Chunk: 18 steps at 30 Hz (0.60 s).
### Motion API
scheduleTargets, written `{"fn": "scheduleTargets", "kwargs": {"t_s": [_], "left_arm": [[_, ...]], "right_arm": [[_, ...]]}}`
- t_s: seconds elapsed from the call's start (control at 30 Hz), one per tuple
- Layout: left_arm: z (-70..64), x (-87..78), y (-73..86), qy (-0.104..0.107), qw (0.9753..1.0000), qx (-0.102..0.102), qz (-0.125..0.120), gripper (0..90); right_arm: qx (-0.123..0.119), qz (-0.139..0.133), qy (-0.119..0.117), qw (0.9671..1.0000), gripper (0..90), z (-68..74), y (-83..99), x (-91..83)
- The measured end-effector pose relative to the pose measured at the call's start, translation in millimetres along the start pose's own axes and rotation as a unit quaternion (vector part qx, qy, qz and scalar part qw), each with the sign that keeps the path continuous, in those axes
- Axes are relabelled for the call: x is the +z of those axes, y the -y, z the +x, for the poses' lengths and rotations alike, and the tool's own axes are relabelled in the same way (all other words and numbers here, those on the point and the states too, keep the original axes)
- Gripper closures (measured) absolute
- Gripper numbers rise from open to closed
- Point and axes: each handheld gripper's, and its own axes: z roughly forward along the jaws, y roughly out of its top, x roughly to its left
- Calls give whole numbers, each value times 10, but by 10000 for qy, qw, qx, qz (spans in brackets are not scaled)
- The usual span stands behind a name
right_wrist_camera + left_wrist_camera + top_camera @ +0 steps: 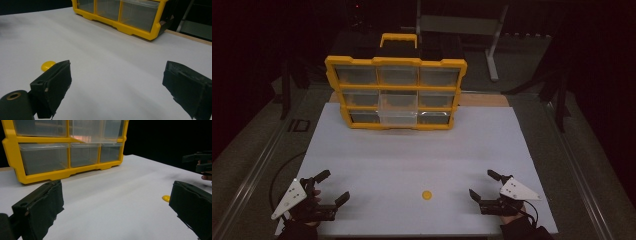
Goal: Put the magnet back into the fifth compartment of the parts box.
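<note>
both grippers, left gripper (331,187) and right gripper (481,184), are held with jaws apart and empty near the table's front edge. between them the yellow disc (427,195) lies untouched; the drawer cabinet (396,89) stands well apart, so nothing seems begun.

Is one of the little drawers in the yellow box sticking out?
Yes. The clear middle drawer of the yellow organizer box juts forward past its neighbours.

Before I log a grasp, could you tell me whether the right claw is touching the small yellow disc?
Apart: the high view shows bare white table between the right claw and the yellow disc.
</note>
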Motion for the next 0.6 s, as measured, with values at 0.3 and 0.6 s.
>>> {"fn": "scheduleTargets", "kwargs": {"t_s": [0.3,0.6], "left_arm": [[-1,-7,-3,16,10000,-14,-18,0],[1,-6,-1,23,10000,-20,-27,0]], "right_arm": [[31,-29,82,10000,84,6,-28,-12],[-56,3,287,9996,84,28,-172,-80]]}}
